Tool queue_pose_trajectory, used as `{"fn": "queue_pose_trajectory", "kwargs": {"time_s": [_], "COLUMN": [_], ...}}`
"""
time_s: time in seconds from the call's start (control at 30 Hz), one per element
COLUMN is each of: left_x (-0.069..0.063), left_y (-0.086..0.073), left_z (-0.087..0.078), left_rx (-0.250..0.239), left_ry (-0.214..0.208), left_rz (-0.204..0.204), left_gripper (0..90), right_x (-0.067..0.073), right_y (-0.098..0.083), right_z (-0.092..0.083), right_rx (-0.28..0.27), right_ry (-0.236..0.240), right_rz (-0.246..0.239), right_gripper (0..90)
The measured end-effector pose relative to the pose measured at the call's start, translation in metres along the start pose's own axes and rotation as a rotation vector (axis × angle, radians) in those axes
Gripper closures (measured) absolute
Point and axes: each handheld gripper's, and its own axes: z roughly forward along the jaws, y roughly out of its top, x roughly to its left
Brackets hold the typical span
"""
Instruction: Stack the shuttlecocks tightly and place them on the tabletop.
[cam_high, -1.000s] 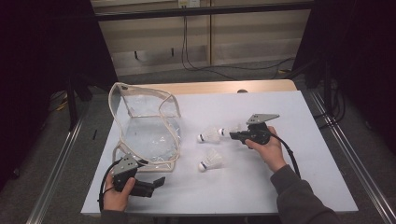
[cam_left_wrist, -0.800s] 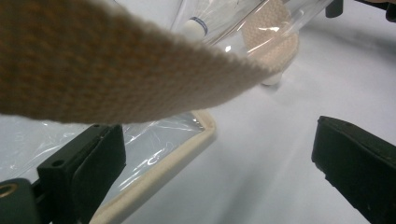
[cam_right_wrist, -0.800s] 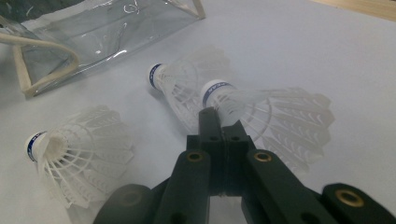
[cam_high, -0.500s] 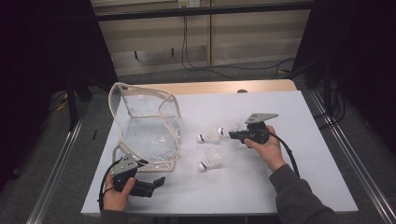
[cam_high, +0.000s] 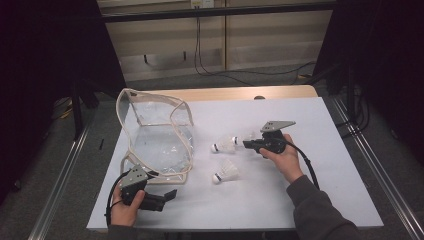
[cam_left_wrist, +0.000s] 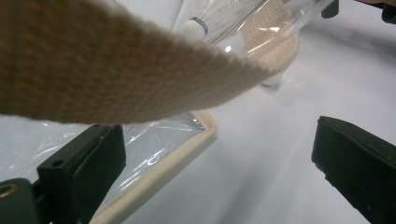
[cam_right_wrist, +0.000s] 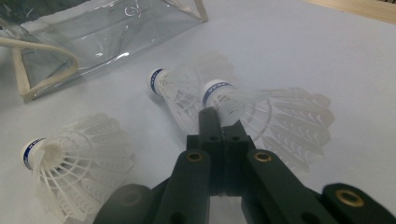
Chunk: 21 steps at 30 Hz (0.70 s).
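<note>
Right gripper (cam_right_wrist: 223, 116) pinches a shuttlecock (cam_right_wrist: 261, 112) by its skirt, jaws fully together; left gripper (cam_left_wrist: 219, 163) gapes wide beside the bag (cam_left_wrist: 154, 154).

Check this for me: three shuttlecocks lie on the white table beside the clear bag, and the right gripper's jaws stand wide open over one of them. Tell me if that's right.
Not quite. The right gripper is not wide open: its jaws are shut, pinching a shuttlecock, as the right gripper view shows. The rest holds: three shuttlecocks are on the white table beside the clear bag.
</note>
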Motion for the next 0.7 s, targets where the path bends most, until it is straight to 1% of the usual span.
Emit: {"fn": "queue_pose_trajectory", "kwargs": {"time_s": [0.33,0.7], "left_x": [-0.0002,0.0003], "left_y": [-0.0002,0.0001], "left_z": [0.0003,0.0003], "left_rx": [-0.004,-0.004], "left_ry": [0.002,0.001], "left_rz": [-0.001,0.001], "left_gripper": [3.0,3.0], "right_x": [0.0007,0.0008], "right_y": [-0.0008,-0.0005], "right_z": [0.0023,0.0027], "right_rx": [0.009,0.006], "right_ry": [0.004,0.007], "right_rz": [-0.005,-0.004], "right_gripper": [90.0,90.0]}}
